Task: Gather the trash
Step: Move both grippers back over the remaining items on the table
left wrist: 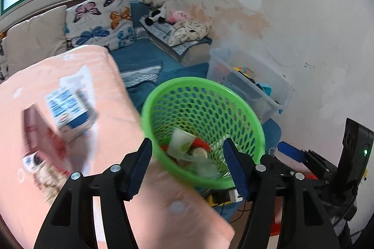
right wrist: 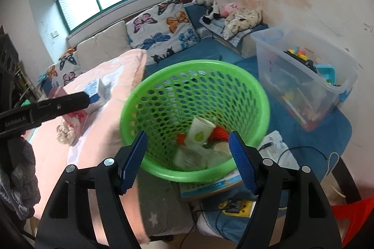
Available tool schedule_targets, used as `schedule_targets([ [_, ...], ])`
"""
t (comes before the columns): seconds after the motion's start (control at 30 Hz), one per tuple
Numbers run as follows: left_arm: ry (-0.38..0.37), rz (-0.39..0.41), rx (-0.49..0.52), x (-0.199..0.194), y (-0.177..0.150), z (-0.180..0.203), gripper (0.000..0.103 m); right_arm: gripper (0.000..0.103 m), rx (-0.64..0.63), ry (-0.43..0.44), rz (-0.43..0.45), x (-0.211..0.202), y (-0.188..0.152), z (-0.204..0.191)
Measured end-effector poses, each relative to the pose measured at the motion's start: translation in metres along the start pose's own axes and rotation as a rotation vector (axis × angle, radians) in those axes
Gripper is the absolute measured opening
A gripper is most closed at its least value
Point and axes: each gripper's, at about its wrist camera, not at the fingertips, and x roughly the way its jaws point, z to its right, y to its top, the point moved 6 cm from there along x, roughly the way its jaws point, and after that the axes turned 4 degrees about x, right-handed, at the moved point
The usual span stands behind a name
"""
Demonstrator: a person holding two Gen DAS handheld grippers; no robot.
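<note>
A green mesh basket point(left wrist: 247, 108) point(right wrist: 261, 94) stands beside a pink-covered table point(left wrist: 112, 108) point(right wrist: 109, 118). Inside lie a white paper cup point(right wrist: 201, 129) point(left wrist: 181, 137), red scraps point(right wrist: 221, 132) and clear plastic wrap point(right wrist: 194, 156). My left gripper point(left wrist: 188, 169) is open and empty over the basket's near rim. My right gripper point(right wrist: 189, 161) is open and empty above the basket; the left gripper's finger point(right wrist: 58, 106) shows at its left. On the table lie a blue-white box point(left wrist: 70, 108) point(right wrist: 97, 94), a pink pack point(left wrist: 38, 129) point(right wrist: 74, 119) and a crumpled beige wad point(right wrist: 65, 133).
A clear bin of toys point(right wrist: 303, 75) point(left wrist: 252, 80) stands right of the basket on blue mats. A sofa with butterfly cushions point(right wrist: 161, 31) runs along the back. A book point(right wrist: 210, 188), a yellow power strip point(right wrist: 233, 204) and cables lie on the floor.
</note>
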Motion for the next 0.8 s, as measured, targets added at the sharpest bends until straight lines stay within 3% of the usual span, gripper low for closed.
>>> schedule_targets([
  [0.33,0.105,0.048,-0.105,-0.056,-0.034,-0.070,0.061,0.072,-0.079,0.077,-0.010,0.003,0.003,-0.052],
  [0.6,0.226,0.062,-0.218,-0.089,-0.064,-0.135,0.064,0.072,-0.177,0.173,-0.045,0.014,-0.004,-0.118],
  [0.8,0.275,0.067,-0.300,-0.110,-0.086,-0.171,0.065,0.072,-0.267,0.232,-0.065,0.025,-0.009,-0.171],
])
